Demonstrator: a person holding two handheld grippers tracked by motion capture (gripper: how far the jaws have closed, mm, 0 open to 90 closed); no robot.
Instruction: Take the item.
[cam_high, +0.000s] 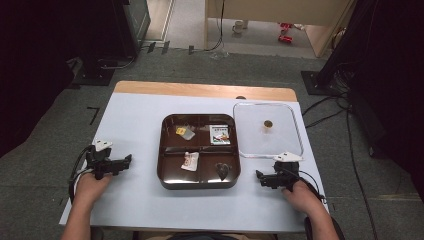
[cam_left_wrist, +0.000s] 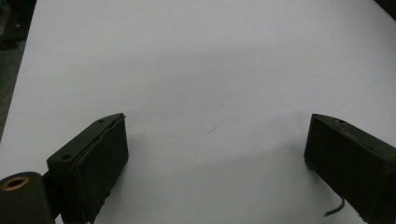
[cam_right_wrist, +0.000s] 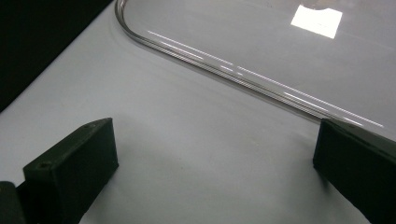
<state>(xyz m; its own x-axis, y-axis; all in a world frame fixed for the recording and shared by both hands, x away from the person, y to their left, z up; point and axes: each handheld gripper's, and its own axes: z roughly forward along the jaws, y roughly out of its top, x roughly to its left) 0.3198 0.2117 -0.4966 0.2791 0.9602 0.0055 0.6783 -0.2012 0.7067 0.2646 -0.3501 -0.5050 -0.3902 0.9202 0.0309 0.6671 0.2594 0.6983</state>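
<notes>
Figure: resting stance on either side of a lunch tray. I hold the left hand-held gripper (cam_high: 125, 161) low on the pale tabletop (cam_high: 135, 120), left of the tray and clear of it. In the left gripper view its jaws stand wide apart, with bare surface between them and nothing pinched. I hold the right hand-held gripper (cam_high: 260, 176) near the tray's right front corner; in the right gripper view its jaws are likewise spread and empty, and the rounded rim of the clear lid (cam_right_wrist: 219, 65) runs just beyond them.

The dark brown tray (cam_high: 168, 182) sits mid-table, squarely between my two hands, so either side can reach a compartment without crossing the other. Its compartments hold a small yellow packet (cam_high: 184, 132) at rear left, a printed packet (cam_high: 220, 134) at rear right, a white wrapper (cam_high: 190, 160) at front left, and a dark piece (cam_high: 222, 170) at front right that is too small to identify. The lid, seen from above (cam_high: 295, 125), lies flat beside the tray on its right, touching or nearly touching its edge; I cannot tell which. A small round brown knob (cam_high: 268, 124) sits at its centre.

I judge the lid is parked here to leave the compartments open, and that the right side is best placed to take it.
</notes>
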